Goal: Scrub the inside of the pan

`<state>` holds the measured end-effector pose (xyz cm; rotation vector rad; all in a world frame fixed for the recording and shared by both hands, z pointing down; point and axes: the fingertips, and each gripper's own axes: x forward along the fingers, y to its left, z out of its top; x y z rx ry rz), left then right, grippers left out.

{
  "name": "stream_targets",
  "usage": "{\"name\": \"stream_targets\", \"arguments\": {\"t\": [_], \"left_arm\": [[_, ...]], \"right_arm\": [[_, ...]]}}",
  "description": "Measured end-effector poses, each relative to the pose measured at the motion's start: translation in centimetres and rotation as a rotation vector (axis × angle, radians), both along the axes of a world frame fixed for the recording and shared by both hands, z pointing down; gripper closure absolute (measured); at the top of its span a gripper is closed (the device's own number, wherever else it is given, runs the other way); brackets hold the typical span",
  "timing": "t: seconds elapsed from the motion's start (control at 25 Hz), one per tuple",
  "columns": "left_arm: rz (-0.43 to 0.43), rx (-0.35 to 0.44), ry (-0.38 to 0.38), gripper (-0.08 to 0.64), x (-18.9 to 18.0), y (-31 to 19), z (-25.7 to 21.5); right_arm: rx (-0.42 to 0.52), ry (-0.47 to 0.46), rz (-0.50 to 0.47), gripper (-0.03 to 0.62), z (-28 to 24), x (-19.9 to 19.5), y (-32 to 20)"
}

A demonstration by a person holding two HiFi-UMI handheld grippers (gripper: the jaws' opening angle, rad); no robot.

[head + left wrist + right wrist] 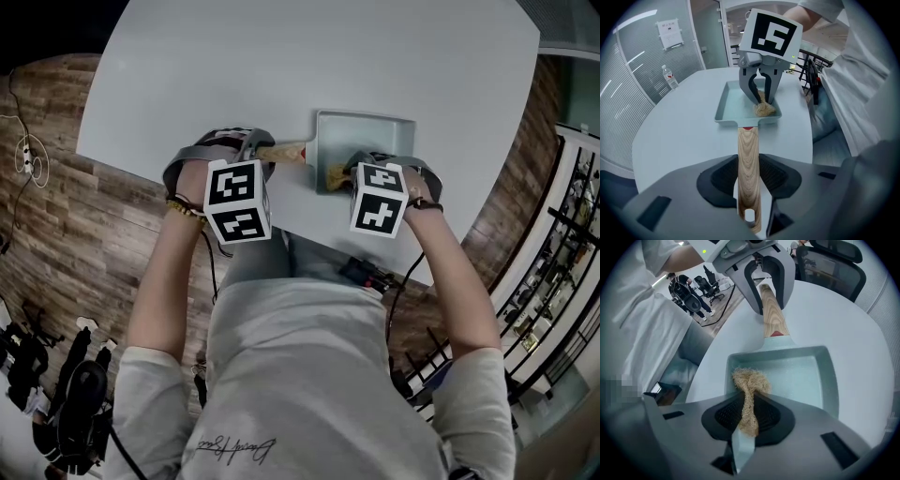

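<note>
1. Left gripper (749, 185) was clamped on the wooden handle (747, 145), pads squeezing both sides near the end with the hanging hole. That looked like a bracing grip, there to pin the pan so it wouldn't skid under the rubbing.
2. Right gripper (749, 420) was clenched on the scrubber (749, 380), a tan wad of fibre. Its thin tail ran up between the pads and the bushy end stuck out below, so the working end was free to meet the metal.
3. Both grippers pointed steeply down, side by side over the near edge of the counter (281, 75). Pressure would likely go straight into the pan rather than shove it sideways.
4. The scrubber's bushy end sat inside the pan (806, 376), tucked into the corner by the handle on the person's side. It seemed to press where floor meets wall.
5. The pan was pale, rectangular and shallow. It lay flat on the counter with the handle reaching toward the left gripper.
6. Nothing was in the pan but the scrubber. No water, foam or residue could be made out, and most of the floor lay bare, so plenty was probably left to cover.
</note>
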<state>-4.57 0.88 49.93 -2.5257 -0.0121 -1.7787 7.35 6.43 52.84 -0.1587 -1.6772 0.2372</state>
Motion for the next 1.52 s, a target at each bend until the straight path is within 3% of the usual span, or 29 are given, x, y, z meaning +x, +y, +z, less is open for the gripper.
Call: {"name": "stream_targets", "arguments": {"t": [0.4,0.64,0.92,1.52], "left_arm": [[0.032,0.002,-0.011,0.414,0.0,0.5,-0.3],[0.022,-0.001,-0.003,0.414,0.2,0.6,-0.4],[-0.018,-0.006,-0.007,0.414,0.2,0.3,-0.3],[-0.031,0.003,-0.022,0.414,0.0,0.0,0.1]], "right_arm": [[0.209,-0.019,0.076,0.520,0.2,1.0,-6.4],[0.324,-0.023,0.073,0.517,0.3,1.6,-9.4],[0.331,0.014,0.035,0.518,0.5,1.6,-9.4],[0.195,-0.003,0.052,0.520,0.5,1.7,-4.8]]}}
